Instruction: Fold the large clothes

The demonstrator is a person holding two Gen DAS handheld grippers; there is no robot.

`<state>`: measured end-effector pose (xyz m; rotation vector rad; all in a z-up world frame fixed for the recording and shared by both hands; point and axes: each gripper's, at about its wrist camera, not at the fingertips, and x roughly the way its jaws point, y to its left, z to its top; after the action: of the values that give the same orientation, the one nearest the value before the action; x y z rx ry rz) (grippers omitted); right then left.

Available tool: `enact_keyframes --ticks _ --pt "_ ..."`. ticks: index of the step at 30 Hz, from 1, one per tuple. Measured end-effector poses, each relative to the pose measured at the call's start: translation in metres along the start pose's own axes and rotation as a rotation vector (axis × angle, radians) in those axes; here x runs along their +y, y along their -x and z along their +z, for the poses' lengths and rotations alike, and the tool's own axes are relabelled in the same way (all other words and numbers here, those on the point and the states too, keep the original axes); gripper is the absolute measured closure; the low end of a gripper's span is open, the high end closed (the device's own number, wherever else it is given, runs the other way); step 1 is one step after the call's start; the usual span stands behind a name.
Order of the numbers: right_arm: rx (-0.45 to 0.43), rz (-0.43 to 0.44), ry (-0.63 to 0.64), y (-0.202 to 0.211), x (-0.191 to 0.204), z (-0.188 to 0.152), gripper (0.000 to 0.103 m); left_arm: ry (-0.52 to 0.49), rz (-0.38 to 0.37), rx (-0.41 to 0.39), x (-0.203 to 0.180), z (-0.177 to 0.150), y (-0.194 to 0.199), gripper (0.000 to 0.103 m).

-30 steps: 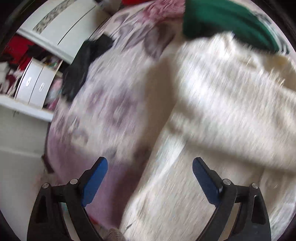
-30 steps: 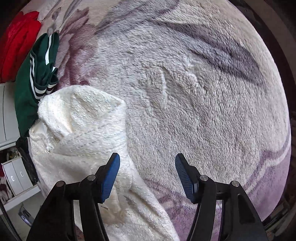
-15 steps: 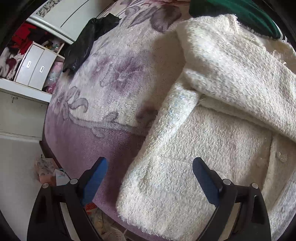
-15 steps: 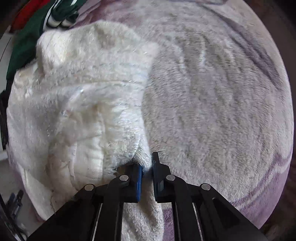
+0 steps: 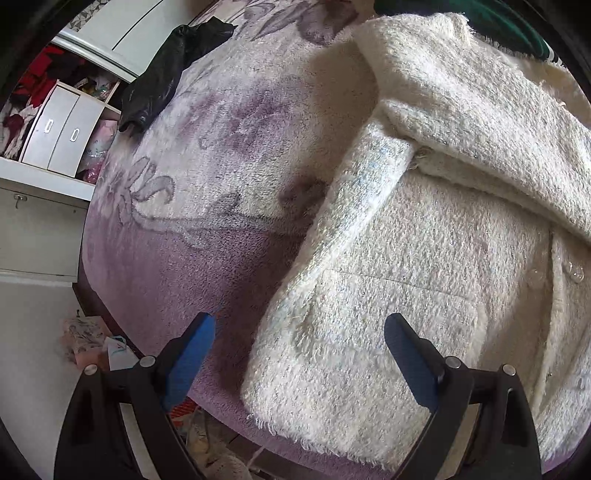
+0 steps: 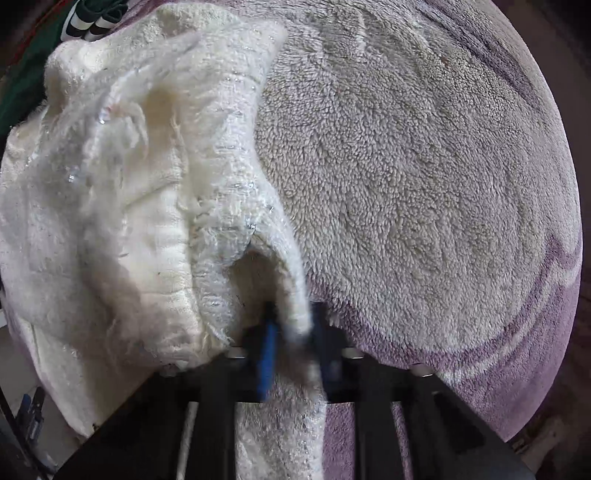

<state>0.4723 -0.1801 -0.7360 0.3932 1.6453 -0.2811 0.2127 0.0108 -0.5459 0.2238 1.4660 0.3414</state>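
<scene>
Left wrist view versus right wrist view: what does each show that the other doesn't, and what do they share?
Only the left wrist view: the left tongs open above the cream coat's hem corner, a black garment, white drawers and clutter beyond the bed edge.

Only the right wrist view: the right tongs shut on a coat edge, slightly blurred.

Both: the coat, the purple floral blanket and a green garment past the coat.

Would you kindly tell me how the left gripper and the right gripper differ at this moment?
The left gripper stands open; the right gripper is shut. The left grips nothing, its fingers astride the edge of the white coat, while the right pinches a fold of it. Both have blue pads and point down over the purple blanket.
</scene>
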Motion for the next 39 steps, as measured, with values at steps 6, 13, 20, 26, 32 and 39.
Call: enact_keyframes --ticks 6,13,20,26,32,39 --pt "0.039 -0.041 -0.238 -0.01 -0.053 -0.008 0.103 0.056 0.031 -0.009 0.005 -0.012 0.018 0.008" --pt "0.017 0.344 -0.119 0.034 -0.053 0.018 0.033 0.155 0.142 0.011 -0.013 -0.048 0.061 0.008" --pt "0.115 0.318 0.258 -0.004 0.015 0.041 0.034 0.369 0.124 0.116 -0.049 -0.096 0.085 0.008" --pt "-0.007 0.218 0.386 0.005 0.041 0.028 0.098 0.454 0.041 0.215 -0.091 -0.142 0.077 0.008" --pt "0.145 0.253 0.32 0.0 0.013 0.009 0.078 0.715 -0.269 0.262 -0.1 -0.182 0.048 0.011" --pt "0.375 0.336 0.247 -0.03 -0.031 -0.083 0.046 0.909 -0.526 0.214 -0.126 -0.194 0.001 0.08"
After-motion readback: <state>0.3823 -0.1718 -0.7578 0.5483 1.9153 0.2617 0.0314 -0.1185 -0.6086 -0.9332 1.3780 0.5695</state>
